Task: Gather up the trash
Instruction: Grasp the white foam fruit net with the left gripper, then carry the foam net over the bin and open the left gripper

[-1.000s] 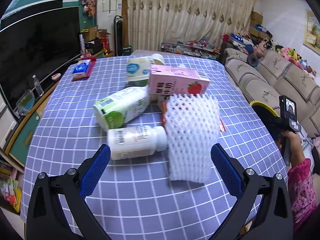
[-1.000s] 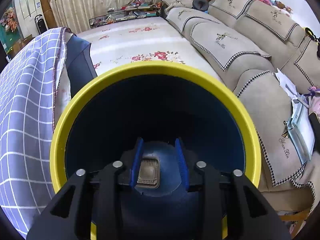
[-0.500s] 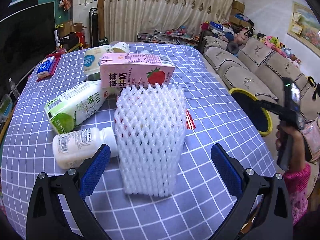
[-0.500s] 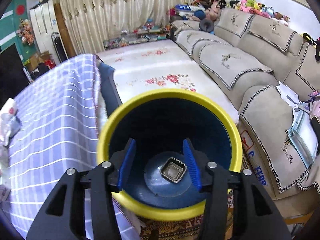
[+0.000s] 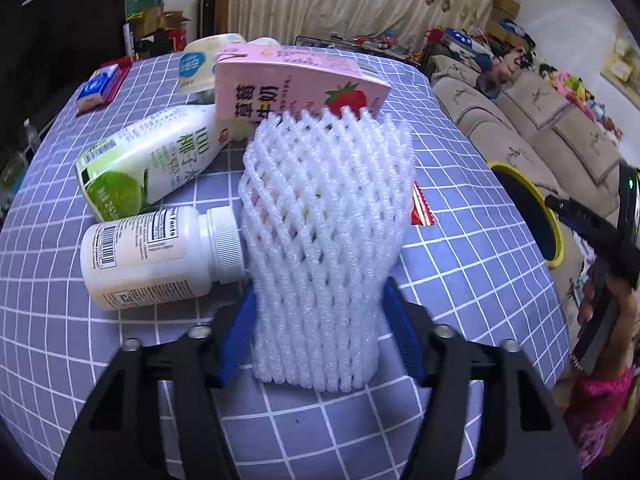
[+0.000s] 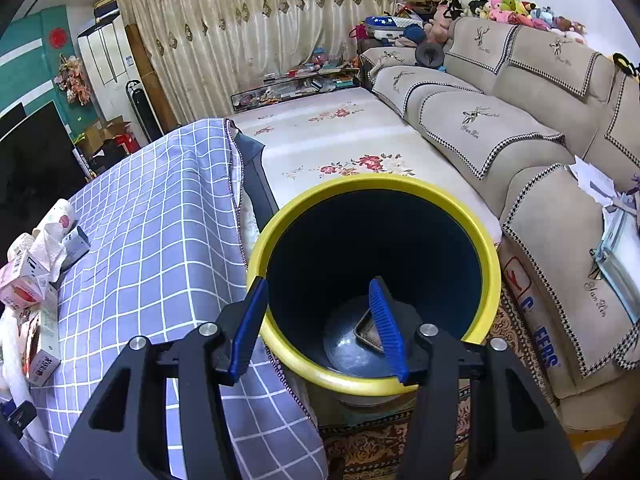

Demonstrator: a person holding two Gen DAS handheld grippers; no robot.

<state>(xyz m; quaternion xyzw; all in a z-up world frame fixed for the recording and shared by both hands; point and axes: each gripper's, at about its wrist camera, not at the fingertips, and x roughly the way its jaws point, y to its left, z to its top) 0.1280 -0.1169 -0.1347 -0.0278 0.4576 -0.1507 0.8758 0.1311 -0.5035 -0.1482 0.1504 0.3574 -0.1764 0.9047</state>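
Observation:
My left gripper (image 5: 320,332) is shut on a white foam fruit net (image 5: 324,236) that stands on the checked table (image 5: 120,360); the blue pads press its lower sides. Beside it lie a white pill bottle (image 5: 156,256), a green-labelled drink bottle (image 5: 148,164), a pink strawberry milk carton (image 5: 296,88) and a red wrapper (image 5: 420,210). My right gripper (image 6: 320,324) is open and empty above the rim of a yellow-rimmed dark bin (image 6: 372,280), which also shows in the left wrist view (image 5: 532,212). A small square tray (image 6: 366,330) lies on the bin's bottom.
The bin stands on the floor by the table's edge (image 6: 236,208). A beige sofa (image 6: 520,120) runs along the right. A blue and red pack (image 5: 100,86) lies at the table's far left. A cream tub (image 5: 200,64) stands behind the carton.
My left gripper moved forward and closed on the foam net. My right gripper rose out of the bin, pulled back toward the table and opened wider.

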